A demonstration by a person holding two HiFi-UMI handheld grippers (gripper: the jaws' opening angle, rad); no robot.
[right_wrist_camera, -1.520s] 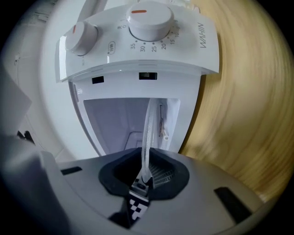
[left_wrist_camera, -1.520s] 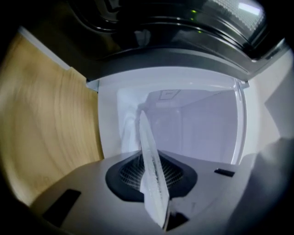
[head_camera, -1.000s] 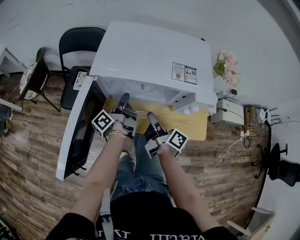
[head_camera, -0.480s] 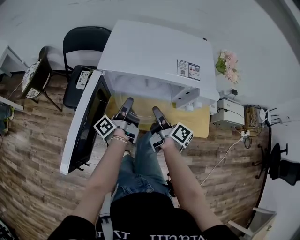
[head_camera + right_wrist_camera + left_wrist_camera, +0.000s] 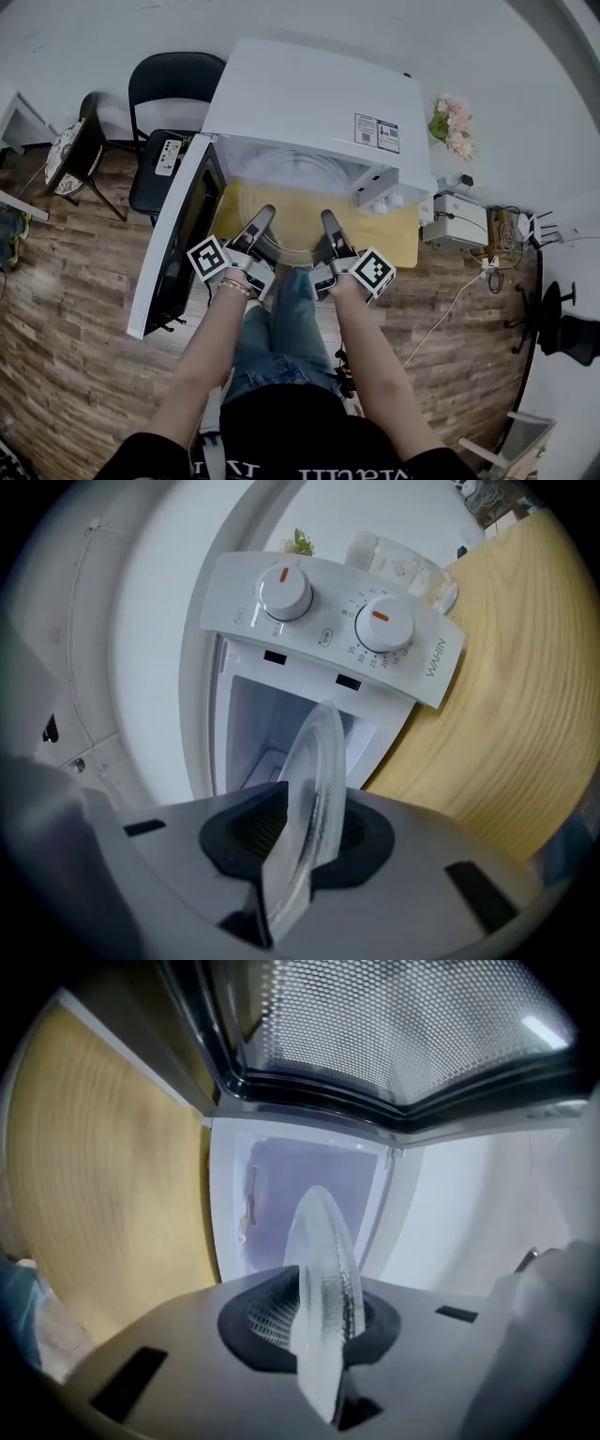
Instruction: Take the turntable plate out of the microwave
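The turntable plate (image 5: pixel 292 208), a clear round glass disc with a ribbed rim, is held at the open front of the white box-shaped microwave (image 5: pixel 309 98). In the head view its far edge lies at the mouth of the microwave's cavity. Its near part extends out in front of the microwave, above the yellow wooden tabletop (image 5: pixel 396 240).

The left gripper (image 5: pixel 263 217) is clenched on the plate's rim on the microwave's door side. In the left gripper view the glass edge (image 5: pixel 323 1288) stands pinched between the dark ridged pads (image 5: pixel 267 1314), with the microwave's cavity straight ahead.

The right gripper (image 5: pixel 330 222) grasps the plate's rim on the microwave's control-panel side. Its jaws have just been closing slightly, and in the right gripper view the glass rim (image 5: pixel 309 794) sits between them, with the pads (image 5: pixel 253 829) against it.

The two grippers are side by side in front of the microwave, apart from each other, both pointing toward it. Each carries a marker cube.

The microwave's white-framed door with a dark window (image 5: pixel 173 246) is swung fully open at the microwave's left. The white control panel (image 5: pixel 330 630) carries two round knobs with orange marks. A black chair (image 5: pixel 159 112) stands beside the microwave beyond the open door. A bunch of pink flowers (image 5: pixel 452 129) is near the microwave's opposite side.
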